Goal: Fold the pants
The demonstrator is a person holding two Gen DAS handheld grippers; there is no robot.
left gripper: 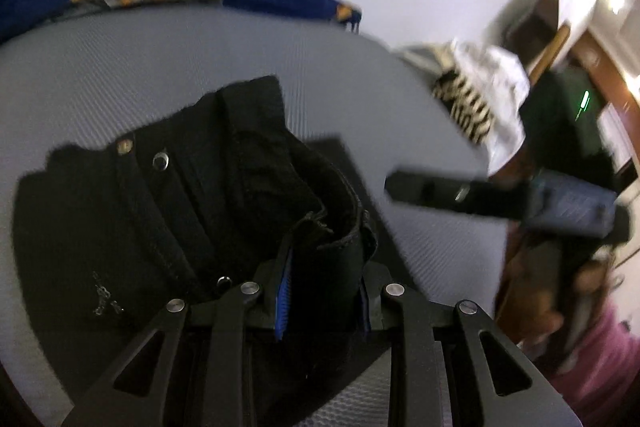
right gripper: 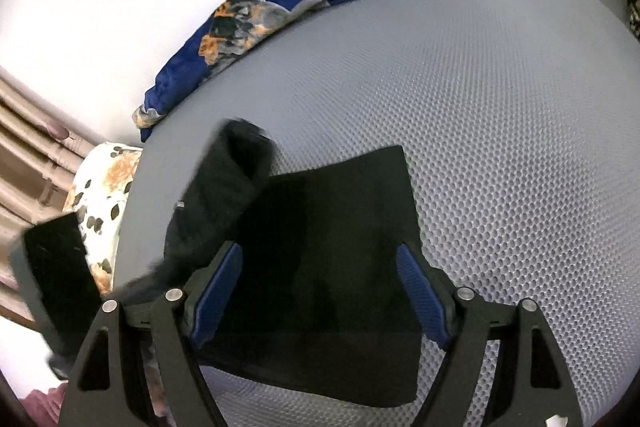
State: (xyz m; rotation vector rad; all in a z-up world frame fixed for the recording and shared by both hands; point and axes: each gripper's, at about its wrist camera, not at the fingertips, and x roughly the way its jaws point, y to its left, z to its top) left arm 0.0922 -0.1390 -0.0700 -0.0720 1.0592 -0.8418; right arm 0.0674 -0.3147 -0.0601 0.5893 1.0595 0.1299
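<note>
Blue-padded left gripper is pinching a bunched hem of the black denim pants between its jaws. Those pants are lying on the grey honeycomb-textured mat. Right gripper is hovering over the flat black fabric, jaws spread wide, gripping nothing.

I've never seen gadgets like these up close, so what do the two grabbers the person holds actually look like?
Both are matte black. The left gripper and right gripper each have two fingers lined with ribbed blue pads, driven by black linkage bars with triangular cutouts and round silver pivot pins. Seen from the left camera, the right one looks like a long black bar. A pink sleeve shows nearby.
</note>
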